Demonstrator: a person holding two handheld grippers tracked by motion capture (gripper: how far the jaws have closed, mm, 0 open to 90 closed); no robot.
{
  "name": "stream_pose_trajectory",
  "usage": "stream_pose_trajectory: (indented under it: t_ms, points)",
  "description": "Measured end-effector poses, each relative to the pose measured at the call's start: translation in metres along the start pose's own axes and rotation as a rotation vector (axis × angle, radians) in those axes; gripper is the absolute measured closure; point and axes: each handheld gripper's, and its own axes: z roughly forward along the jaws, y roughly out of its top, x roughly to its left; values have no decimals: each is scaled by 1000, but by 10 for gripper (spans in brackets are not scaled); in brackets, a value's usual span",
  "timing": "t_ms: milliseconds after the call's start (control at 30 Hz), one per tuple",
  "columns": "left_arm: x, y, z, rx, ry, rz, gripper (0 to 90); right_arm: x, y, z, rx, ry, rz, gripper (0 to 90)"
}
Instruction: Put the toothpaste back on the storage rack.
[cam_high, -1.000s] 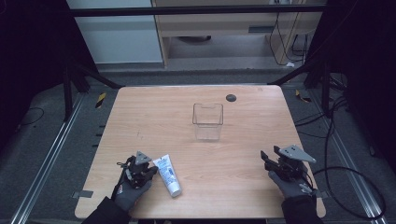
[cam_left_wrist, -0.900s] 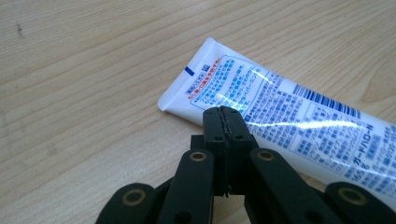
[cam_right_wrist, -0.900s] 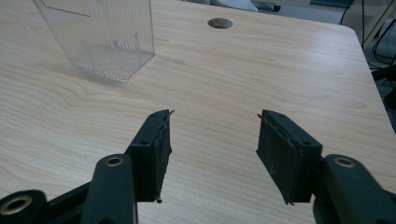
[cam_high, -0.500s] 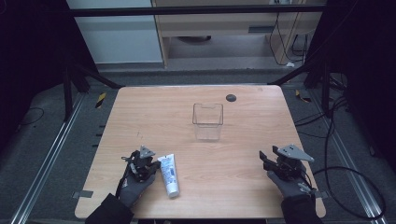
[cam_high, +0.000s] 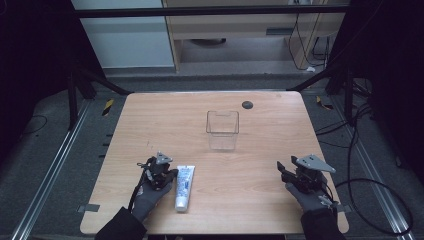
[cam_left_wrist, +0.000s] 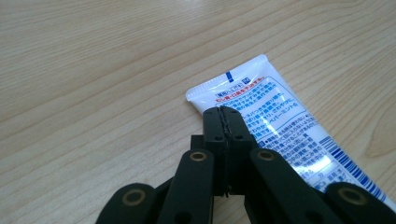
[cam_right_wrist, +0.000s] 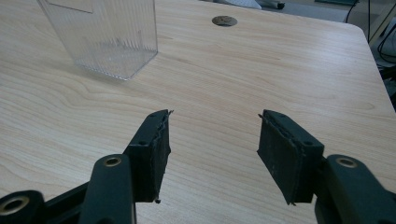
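Observation:
A white toothpaste tube (cam_high: 183, 187) with blue and red print lies near the table's front left, its flat crimped end pointing away from the person. My left gripper (cam_high: 159, 171) sits right beside the tube's left side. In the left gripper view its jaws are pressed together with nothing between them, and the left gripper (cam_left_wrist: 226, 112) has its tip over the tube (cam_left_wrist: 280, 121) near the crimped end. My right gripper (cam_high: 287, 170) rests at the front right, open and empty; the right gripper view shows the right gripper (cam_right_wrist: 212, 144) over bare wood.
A clear plastic box (cam_high: 222, 130) stands upright at the middle of the wooden table (cam_high: 150, 125), also seen as a clear box (cam_right_wrist: 105, 37) ahead and left of my right gripper. A dark round disc (cam_high: 247, 104) lies behind it. Cables trail off the right side.
My left gripper has moved right and slightly forward, up against the tube. The tube's far end has swung a little to the right. The right gripper has stayed put.

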Motion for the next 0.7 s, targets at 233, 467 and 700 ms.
stream_pose_trajectory:
  t_ms: [233, 467, 700]
  points:
    - [-4, 6, 4, 6, -17, 12, 896, 0, 0, 1, 3, 3, 2, 428]
    - [-7, 9, 4, 3, -32, 21, 895, 1, 0, 1, 6, 6, -1, 427]
    - [-11, 10, 6, 6, -40, 34, 895, 1, 0, 2, 7, 8, 0, 427]
